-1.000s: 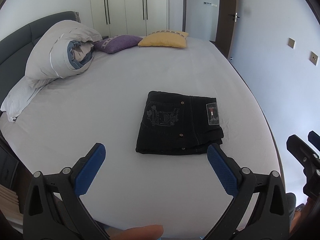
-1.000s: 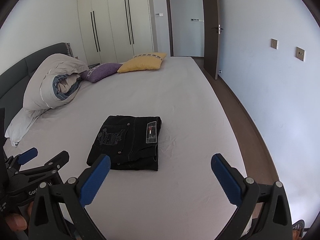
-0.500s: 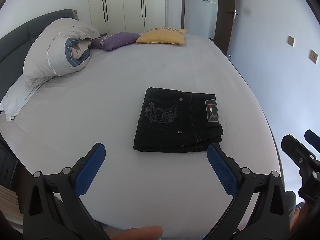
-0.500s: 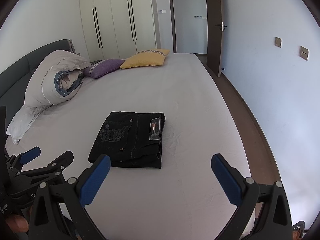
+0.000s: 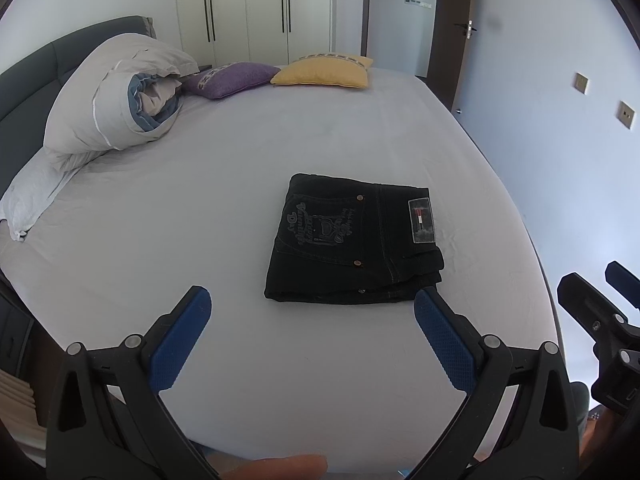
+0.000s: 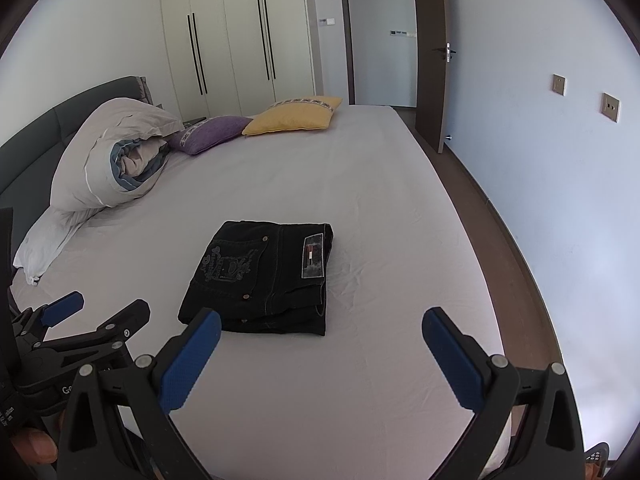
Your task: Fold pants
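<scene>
Black pants [image 5: 352,244] lie folded into a compact rectangle on the white bed sheet [image 5: 200,208], back pocket embroidery and a label patch facing up. They also show in the right wrist view [image 6: 264,276]. My left gripper [image 5: 312,316] is open and empty, held above the near side of the bed, short of the pants. My right gripper [image 6: 320,332] is open and empty, also short of the pants, to their right. The left gripper also shows at the left edge of the right wrist view [image 6: 96,316].
A rolled duvet [image 5: 116,100] and a white pillow [image 5: 36,196] lie at the bed's left by the dark headboard. A purple cushion [image 5: 236,78] and a yellow cushion [image 5: 324,72] sit at the far end. Floor and wall [image 6: 560,200] run along the right.
Both grippers have drawn back and risen slightly from the folded pants; the view tilts up a little. The pants have not moved. Both grippers stay open.
</scene>
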Action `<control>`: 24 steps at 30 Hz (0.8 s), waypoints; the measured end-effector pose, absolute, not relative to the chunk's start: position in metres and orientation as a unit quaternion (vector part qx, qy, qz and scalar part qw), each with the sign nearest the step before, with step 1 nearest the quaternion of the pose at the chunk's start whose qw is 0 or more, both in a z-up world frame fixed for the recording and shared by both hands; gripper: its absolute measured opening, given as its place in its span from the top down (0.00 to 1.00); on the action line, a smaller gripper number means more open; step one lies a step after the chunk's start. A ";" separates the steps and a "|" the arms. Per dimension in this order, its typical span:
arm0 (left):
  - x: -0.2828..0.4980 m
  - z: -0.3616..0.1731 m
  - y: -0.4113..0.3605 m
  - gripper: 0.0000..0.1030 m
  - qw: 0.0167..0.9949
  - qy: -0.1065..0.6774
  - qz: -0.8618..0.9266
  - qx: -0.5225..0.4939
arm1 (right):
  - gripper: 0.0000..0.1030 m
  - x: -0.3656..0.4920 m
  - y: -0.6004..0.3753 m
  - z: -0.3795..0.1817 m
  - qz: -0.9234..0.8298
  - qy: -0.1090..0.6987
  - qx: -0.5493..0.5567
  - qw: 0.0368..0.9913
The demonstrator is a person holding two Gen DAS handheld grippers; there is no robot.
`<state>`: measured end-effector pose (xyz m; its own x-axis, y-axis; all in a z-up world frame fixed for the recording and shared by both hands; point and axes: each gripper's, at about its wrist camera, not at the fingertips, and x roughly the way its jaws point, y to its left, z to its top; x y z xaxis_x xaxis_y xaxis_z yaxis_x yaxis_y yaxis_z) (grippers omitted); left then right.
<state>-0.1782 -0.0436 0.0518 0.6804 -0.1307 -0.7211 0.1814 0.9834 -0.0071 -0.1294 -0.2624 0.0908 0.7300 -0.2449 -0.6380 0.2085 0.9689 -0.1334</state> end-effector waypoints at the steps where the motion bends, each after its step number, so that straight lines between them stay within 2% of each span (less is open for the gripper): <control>1: -0.178 0.052 -0.043 0.00 0.916 0.391 -0.085 0.032 | 0.00 -0.129 -0.262 0.091 -0.122 0.347 -0.026 0.930; 24: -0.178 0.049 -0.043 0.00 0.914 0.396 -0.082 0.027 | 0.00 -0.131 -0.259 0.085 -0.120 0.351 -0.027 0.928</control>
<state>-0.1777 -0.0427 0.0486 0.6736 -0.1281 -0.7279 0.1705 0.9852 -0.0156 -0.1309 -0.2589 0.0855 0.7252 -0.2411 -0.6449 0.2039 0.9699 -0.1333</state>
